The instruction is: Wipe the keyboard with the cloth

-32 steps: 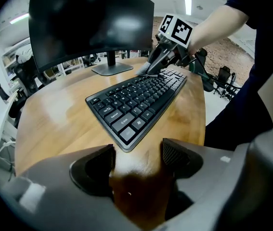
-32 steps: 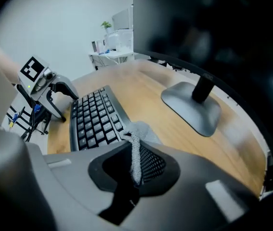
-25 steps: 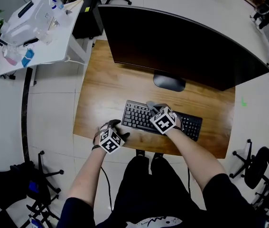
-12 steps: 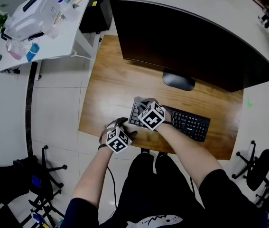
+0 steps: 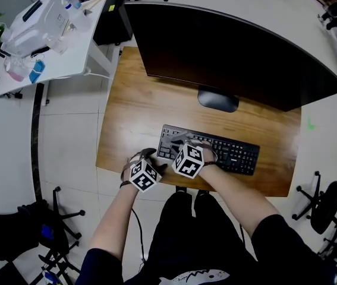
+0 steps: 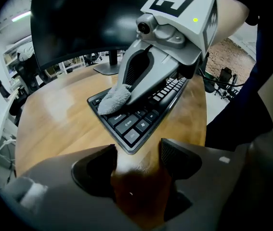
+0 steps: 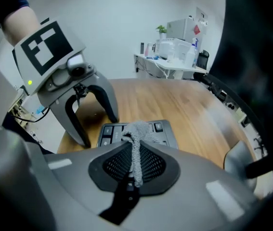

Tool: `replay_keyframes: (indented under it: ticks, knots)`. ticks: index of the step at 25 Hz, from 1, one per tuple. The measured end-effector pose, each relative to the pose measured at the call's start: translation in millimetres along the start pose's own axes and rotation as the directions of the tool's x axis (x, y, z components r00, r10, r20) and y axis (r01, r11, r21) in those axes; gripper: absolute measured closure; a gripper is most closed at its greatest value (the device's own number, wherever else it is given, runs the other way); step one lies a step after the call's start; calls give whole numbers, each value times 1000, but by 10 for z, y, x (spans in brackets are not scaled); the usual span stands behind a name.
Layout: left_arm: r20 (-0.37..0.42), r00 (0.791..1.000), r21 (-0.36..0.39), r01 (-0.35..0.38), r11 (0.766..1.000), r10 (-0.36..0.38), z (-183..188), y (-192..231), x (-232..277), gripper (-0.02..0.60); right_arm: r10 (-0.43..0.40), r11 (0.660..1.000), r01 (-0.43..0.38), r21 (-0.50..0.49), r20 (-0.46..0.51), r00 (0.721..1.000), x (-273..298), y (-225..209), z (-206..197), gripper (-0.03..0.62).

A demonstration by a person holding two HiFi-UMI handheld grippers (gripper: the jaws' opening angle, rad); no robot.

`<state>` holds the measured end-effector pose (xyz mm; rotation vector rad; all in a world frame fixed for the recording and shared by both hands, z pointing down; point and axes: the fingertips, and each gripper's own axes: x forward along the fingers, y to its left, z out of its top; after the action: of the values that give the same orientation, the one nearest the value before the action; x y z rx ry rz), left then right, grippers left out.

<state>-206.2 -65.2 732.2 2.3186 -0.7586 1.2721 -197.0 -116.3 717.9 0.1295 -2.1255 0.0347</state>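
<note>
Right hand-held gripper is clamped on the cloth. It's soft, light and limp, so only the tuft poking out ahead of the jaws works, on the left end of the keyboard. Holding it at the fold looks right. The keyboard is stiff, probably light, and may skate on the smooth bench. Left hand-held gripper has just been narrowing; jaws apart, bare bench between, keyboard corner just ahead. Cloth-to-key contact is hidden under my jaws.
</note>
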Motion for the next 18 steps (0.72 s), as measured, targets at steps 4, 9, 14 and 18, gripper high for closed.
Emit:
replay_keyframes:
  ticks: [4, 9, 14, 18]
  knots:
    - [-5, 1000, 8, 1, 1000, -1, -3, 0, 13, 288, -4, 999, 5, 49, -9, 1000, -158, -14, -293, 563]
    - [-7, 1000, 16, 1, 1000, -1, 3, -8, 12, 288, -35, 992, 40, 119, -39, 999, -450, -98, -762, 563]
    - [-4, 1000, 12, -1, 1000, 1, 15, -22, 14, 288, -84, 973, 101, 208, -89, 992, -695, -180, -1107, 563]
    - [-1, 1000, 10, -2, 1000, 2, 3, -13, 5, 288, -88, 970, 96, 224, -43, 995, -751, -157, -906, 563]
